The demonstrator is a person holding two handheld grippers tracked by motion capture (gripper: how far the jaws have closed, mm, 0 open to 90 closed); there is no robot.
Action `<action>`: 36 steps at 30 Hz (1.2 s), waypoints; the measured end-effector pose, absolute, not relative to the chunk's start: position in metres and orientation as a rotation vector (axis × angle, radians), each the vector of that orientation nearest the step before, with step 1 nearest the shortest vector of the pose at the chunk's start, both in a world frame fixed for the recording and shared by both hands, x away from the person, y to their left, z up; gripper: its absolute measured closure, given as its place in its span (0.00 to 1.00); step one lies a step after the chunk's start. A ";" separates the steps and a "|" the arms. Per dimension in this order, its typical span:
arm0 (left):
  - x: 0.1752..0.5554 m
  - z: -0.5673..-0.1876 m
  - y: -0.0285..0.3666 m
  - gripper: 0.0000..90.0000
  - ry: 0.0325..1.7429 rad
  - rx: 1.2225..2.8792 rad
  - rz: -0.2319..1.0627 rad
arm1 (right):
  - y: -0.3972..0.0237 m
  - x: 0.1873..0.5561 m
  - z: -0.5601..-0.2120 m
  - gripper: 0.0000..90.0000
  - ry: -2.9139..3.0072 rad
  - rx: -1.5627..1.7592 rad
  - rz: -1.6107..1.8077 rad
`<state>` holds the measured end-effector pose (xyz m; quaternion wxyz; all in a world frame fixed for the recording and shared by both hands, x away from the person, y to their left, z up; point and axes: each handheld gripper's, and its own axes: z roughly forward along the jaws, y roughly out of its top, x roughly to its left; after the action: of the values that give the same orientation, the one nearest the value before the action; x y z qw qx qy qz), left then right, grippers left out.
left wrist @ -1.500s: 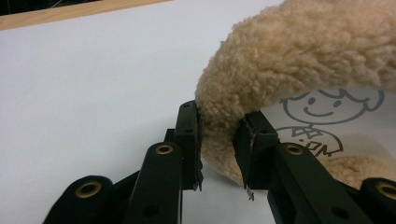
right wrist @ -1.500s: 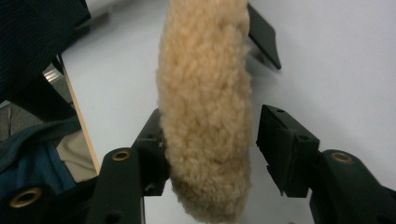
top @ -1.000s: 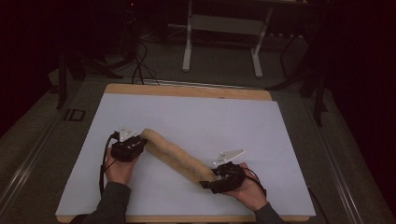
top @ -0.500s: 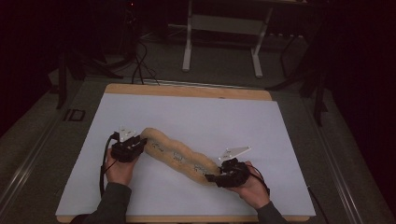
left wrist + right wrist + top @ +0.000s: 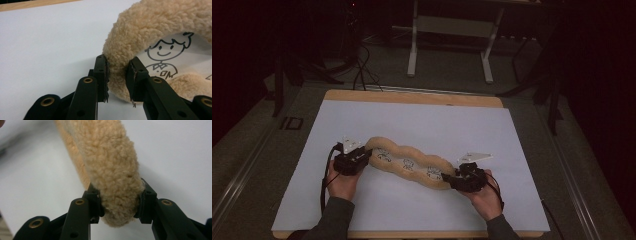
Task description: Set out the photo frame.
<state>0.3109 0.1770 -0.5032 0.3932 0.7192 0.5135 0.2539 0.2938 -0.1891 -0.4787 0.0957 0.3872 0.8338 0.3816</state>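
Now the right claw (image 5: 451, 178) has just been closing, and its jaws are clamped on one end of the fleece roll (image 5: 409, 162), while the left claw (image 5: 364, 155) is clamped on the other end. Compared with a second ago, that roll, lying across the middle of the white desk (image 5: 452, 120), has opened from a tight tube into a wavy shape showing a cartoon-printed lining. With both ends gripped, I'd say the unfolding is underway and spreading it flat comes next.
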 end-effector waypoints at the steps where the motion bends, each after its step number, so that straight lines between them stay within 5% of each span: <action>1: 0.310 -0.503 0.175 0.81 1.296 1.826 0.641 | -0.191 0.294 -0.478 0.69 2.452 1.160 1.134; 36: 0.296 -0.501 0.154 0.80 1.315 1.772 0.660 | -0.217 0.328 -0.484 0.66 2.195 1.253 1.205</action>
<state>0.2961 0.1543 -0.5009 0.4070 0.7028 0.5215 0.2617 0.3276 -0.2172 -0.4844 0.1699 0.4409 0.7726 0.4241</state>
